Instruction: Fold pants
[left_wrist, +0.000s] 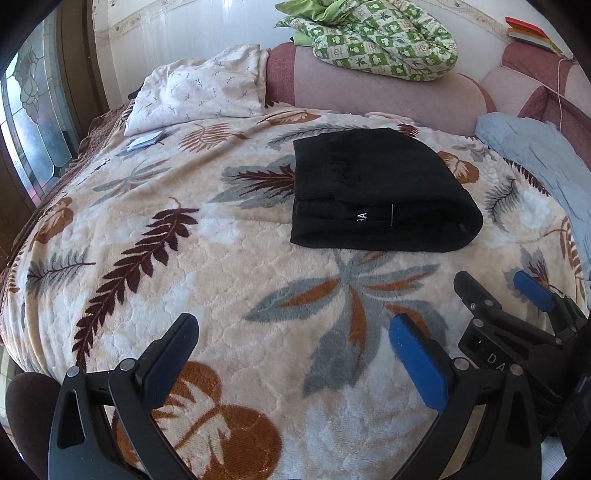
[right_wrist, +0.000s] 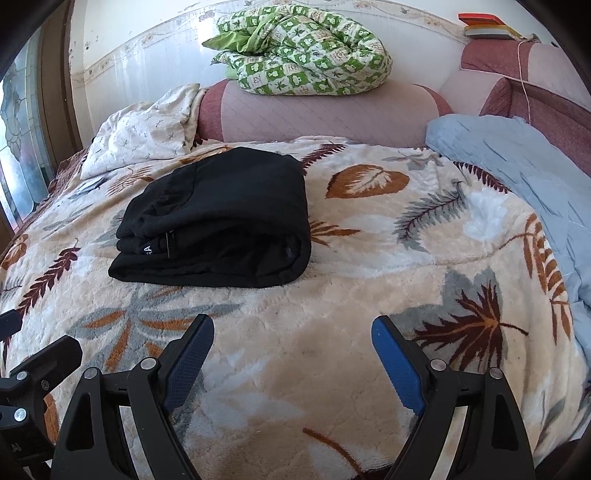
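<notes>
The black pants (left_wrist: 376, 192) lie folded into a compact stack on the leaf-patterned blanket (left_wrist: 229, 266); they also show in the right wrist view (right_wrist: 218, 221), with a small white label on the near edge. My left gripper (left_wrist: 295, 332) is open and empty, hovering over the blanket short of the pants. My right gripper (right_wrist: 293, 332) is open and empty, to the right of the pants and nearer the bed's front. The right gripper also shows in the left wrist view (left_wrist: 495, 288). Neither gripper touches the pants.
A white pillow (left_wrist: 199, 92) lies at the far left, with a small flat packet (left_wrist: 146, 140) beside it. A green patterned quilt (right_wrist: 303, 55) sits on the pink headboard (right_wrist: 314, 114). A light blue blanket (right_wrist: 517, 177) lies at the right. A window (left_wrist: 33, 122) is at the left.
</notes>
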